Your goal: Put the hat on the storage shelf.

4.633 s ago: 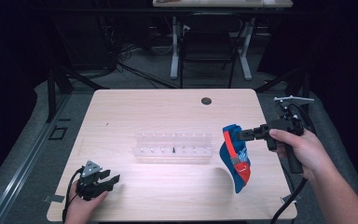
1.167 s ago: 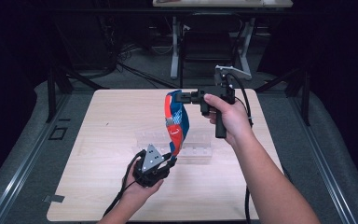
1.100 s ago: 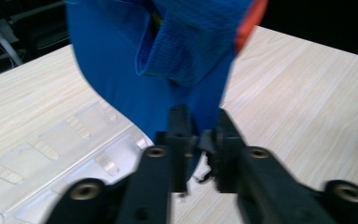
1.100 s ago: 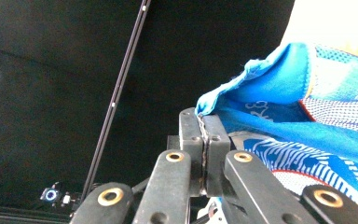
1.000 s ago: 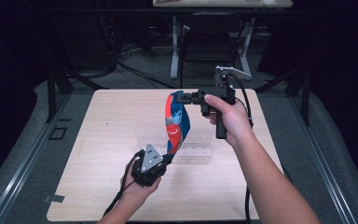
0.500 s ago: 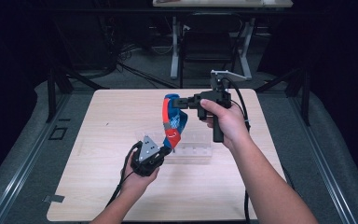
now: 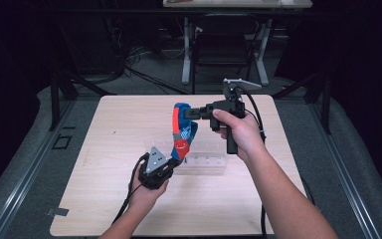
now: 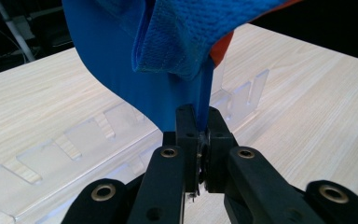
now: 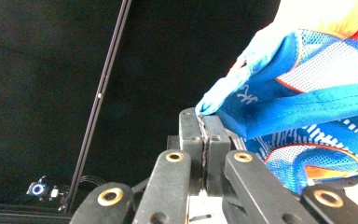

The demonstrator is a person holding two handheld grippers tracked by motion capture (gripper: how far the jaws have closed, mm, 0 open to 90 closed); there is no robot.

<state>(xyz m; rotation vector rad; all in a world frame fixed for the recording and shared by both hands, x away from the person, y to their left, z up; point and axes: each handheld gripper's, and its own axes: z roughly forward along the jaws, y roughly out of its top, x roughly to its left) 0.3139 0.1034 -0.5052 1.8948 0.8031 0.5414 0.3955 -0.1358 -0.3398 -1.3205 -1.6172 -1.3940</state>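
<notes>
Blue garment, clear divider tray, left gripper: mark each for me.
blue garment (image 7: 183, 130), high view, on its mesh middle.
clear divider tray (image 7: 206, 162), high view, on its front wall.
left gripper (image 8: 202, 140), left gripper view, between fingertips pinching the fabric.

Dark room, grey floor (cables), pale wooden table

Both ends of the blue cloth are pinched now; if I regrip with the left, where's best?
Stay on the thin lower hem of the blue cloth, coming from below as the left gripper does now. It hangs as a flat single edge above the clear tray, while the right gripper holds the top.
</notes>
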